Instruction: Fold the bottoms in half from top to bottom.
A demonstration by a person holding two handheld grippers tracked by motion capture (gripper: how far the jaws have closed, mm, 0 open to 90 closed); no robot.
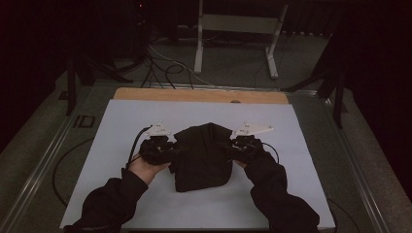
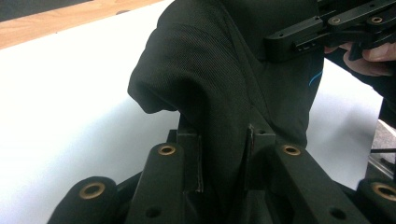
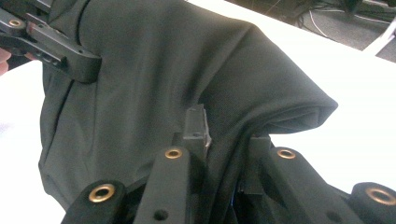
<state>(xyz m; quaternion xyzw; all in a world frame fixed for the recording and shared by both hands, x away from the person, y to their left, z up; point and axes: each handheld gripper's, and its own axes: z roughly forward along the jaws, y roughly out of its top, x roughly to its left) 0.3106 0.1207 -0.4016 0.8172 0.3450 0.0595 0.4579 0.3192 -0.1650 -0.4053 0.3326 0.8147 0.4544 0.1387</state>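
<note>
Black cloth [image 1: 201, 155] pinched in left gripper [image 2: 224, 158] and right gripper [image 3: 229, 149].

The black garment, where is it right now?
In the high view the black garment sits mid-table on the white sheet, pinched between the left gripper and right gripper.

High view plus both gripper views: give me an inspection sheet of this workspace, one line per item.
Surface: white sheet over a wooden board.
Job's things: black garment, bunched, its near end on the sheet, upper edge lifted.
Clutter: nothing seen.
Grippers: left claw shut on a fold of the garment; right claw shut on another fold, at opposite sides.
Cables: one trails from each claw; loose cables on the floor beyond the board.
Surroundings: dark room, pale metal frame behind.
</note>
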